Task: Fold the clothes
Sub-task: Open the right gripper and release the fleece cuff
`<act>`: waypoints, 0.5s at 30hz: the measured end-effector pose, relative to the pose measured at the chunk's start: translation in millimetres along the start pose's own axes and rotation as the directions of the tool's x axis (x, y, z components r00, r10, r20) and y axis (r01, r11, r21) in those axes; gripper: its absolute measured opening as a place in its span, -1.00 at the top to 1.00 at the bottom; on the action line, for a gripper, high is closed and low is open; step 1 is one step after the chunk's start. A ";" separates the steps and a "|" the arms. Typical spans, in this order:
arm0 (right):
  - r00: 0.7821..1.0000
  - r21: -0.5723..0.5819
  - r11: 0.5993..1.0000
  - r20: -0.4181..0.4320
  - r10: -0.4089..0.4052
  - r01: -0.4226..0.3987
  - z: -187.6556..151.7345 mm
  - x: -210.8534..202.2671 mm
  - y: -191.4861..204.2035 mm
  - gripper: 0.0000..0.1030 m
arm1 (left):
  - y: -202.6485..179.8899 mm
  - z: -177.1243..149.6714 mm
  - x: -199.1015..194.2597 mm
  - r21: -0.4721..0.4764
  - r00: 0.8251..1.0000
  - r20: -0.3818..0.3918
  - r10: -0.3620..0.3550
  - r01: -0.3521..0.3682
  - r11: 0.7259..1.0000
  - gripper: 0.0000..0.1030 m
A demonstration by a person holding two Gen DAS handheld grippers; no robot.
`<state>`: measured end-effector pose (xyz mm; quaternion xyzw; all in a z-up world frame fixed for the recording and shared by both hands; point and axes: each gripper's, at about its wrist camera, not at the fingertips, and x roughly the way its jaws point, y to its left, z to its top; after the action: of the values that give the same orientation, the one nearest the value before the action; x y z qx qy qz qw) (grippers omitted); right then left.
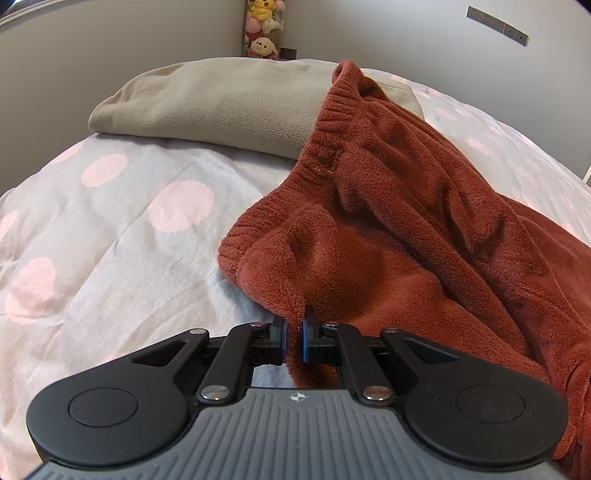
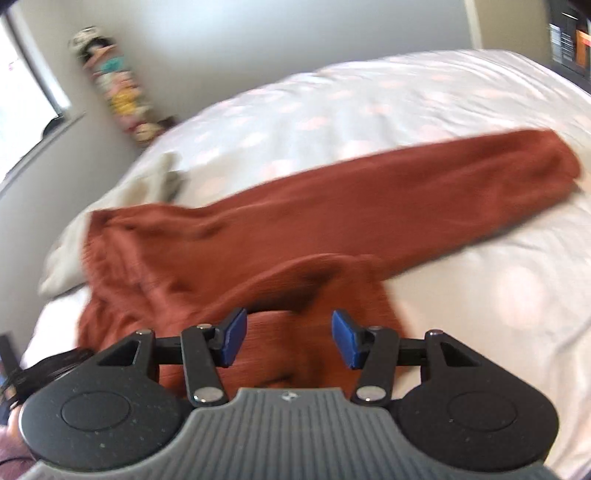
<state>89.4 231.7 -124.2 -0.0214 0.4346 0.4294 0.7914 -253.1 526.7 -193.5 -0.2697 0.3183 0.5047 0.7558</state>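
Observation:
Rust-red fleece trousers (image 1: 388, 229) lie on the bed, their ribbed waistband toward the far left. My left gripper (image 1: 294, 341) is shut on a fold of their near edge, with fabric pinched between the blue pads. In the blurred right wrist view the same trousers (image 2: 332, 206) stretch one leg out to the far right. My right gripper (image 2: 289, 338) hovers over the near part of the trousers, open, blue pads apart, nothing pinched between them.
A beige folded garment (image 1: 221, 107) lies at the far side of the bed, partly under the waistband. The duvet (image 1: 110, 206) is pale grey with pink dots. A column of plush toys (image 1: 262, 29) stands in the room's corner. A shelf (image 2: 569, 37) shows at top right.

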 end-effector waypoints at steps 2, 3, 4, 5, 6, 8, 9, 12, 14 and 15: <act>0.999 0.012 0.999 -0.013 -0.039 0.039 0.9 11.6 -15.6 -0.06 | -0.2 -0.3 1.6 0.002 1.000 -0.005 0.008 -0.008 1.000 0.90; 0.998 0.019 0.998 -0.024 -0.054 0.054 0.4 18.1 -23.5 -0.06 | -0.3 -0.2 2.5 0.002 1.000 -0.007 0.010 -0.010 1.000 0.90; 0.997 0.027 0.997 -0.037 -0.067 0.068 -0.1 24.7 -31.4 -0.06 | 0.0 -0.3 2.8 -0.002 1.000 -0.007 0.012 -0.012 1.000 0.90; 0.996 0.041 0.996 -0.054 -0.075 0.077 -0.7 32.1 -39.0 -0.08 | 0.5 -0.6 2.9 -0.006 1.000 -0.006 0.013 -0.013 1.000 0.90; 0.995 0.057 0.995 -0.071 -0.076 0.080 -1.7 40.1 -45.9 -0.11 | 1.7 -1.2 2.6 -0.015 1.000 -0.006 0.016 -0.017 1.000 0.85; 0.991 0.077 0.992 -0.103 -0.088 0.096 -5.0 56.3 -57.2 -0.12 | 6.0 -2.7 2.0 -0.045 1.000 -0.011 0.026 -0.027 0.999 0.69; 0.987 0.086 0.990 -0.126 -0.099 0.111 -7.5 64.7 -62.0 -0.12 | 9.1 -3.5 2.2 -0.067 0.999 -0.016 0.032 -0.033 0.997 0.54; 0.981 0.145 0.983 -0.175 -0.089 0.115 -16.9 81.8 -72.6 0.12 | 18.1 -4.0 7.3 -0.129 0.999 -0.039 0.028 -0.033 0.991 0.33; 0.982 0.126 0.985 -0.165 -0.096 0.117 -18.8 79.8 -70.6 0.36 | 17.9 -4.2 10.0 -0.135 0.999 -0.040 0.029 -0.034 0.990 0.30; 0.983 0.123 0.986 -0.159 -0.092 0.112 -18.8 76.0 -69.9 0.52 | 15.5 -4.0 10.4 -0.122 0.999 -0.036 0.035 -0.039 0.992 0.30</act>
<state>144.9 230.3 -213.3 -0.0242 0.5195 0.3555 0.7766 -265.4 535.3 -205.2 -0.3184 0.3042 0.5325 0.7229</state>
